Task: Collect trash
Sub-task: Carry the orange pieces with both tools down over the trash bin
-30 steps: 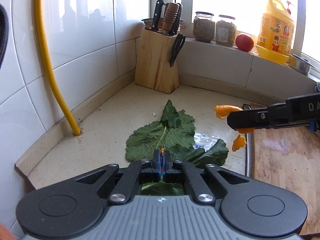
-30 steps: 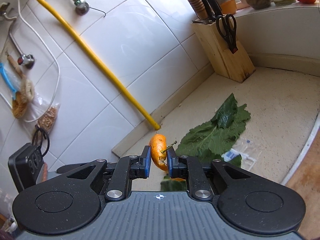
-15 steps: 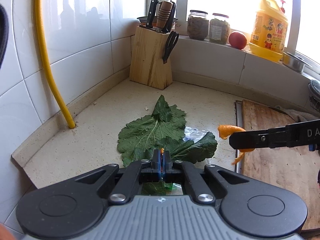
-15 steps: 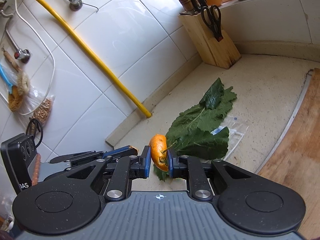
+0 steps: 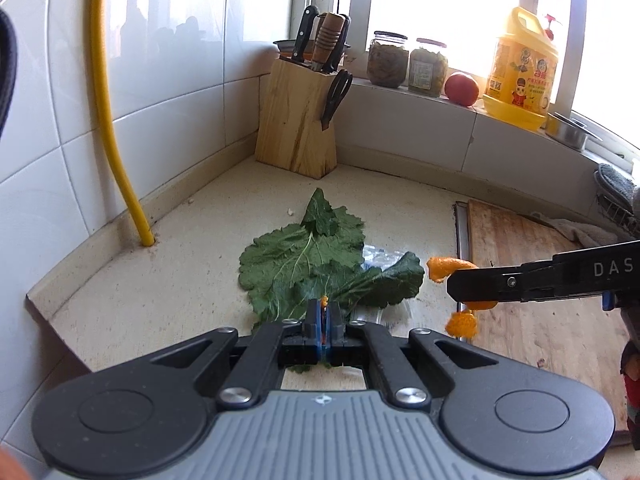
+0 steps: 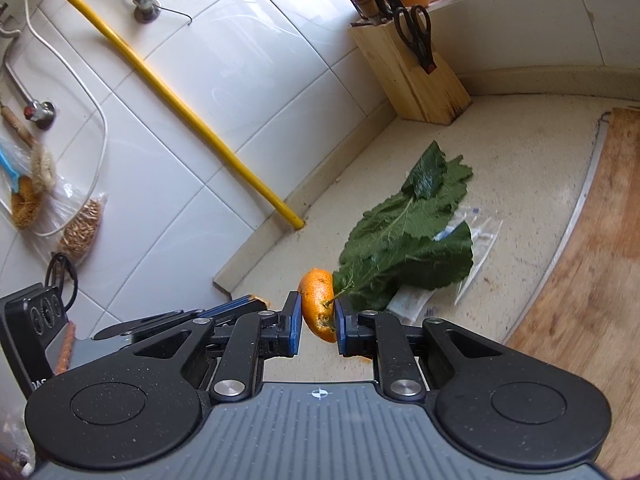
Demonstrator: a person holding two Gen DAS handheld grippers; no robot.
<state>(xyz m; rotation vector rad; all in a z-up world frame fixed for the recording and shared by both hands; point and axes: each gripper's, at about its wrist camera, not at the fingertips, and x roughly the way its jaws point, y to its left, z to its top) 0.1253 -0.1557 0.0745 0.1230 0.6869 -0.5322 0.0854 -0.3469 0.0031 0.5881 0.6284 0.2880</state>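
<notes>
The plastic wrapper point(image 6: 460, 228) lies mostly hidden under the green leaf point(image 6: 404, 236), its print too small to read. The orange peel point(image 6: 318, 304) is partly covered by the right gripper point(image 6: 317, 322) fingers. A tiny orange scrap point(image 5: 324, 300) between the pressed-together left gripper point(image 5: 323, 320) pads is too small to identify. The cutting board point(image 5: 532, 280) runs off the right edge, blurred near it

Each tool has a ribbed grey housing, two round black pivot covers, black linkage arms with silver screws, and blue finger pads. The right tool point(image 5: 452, 286) carries white "DAS" lettering along its side.
</notes>
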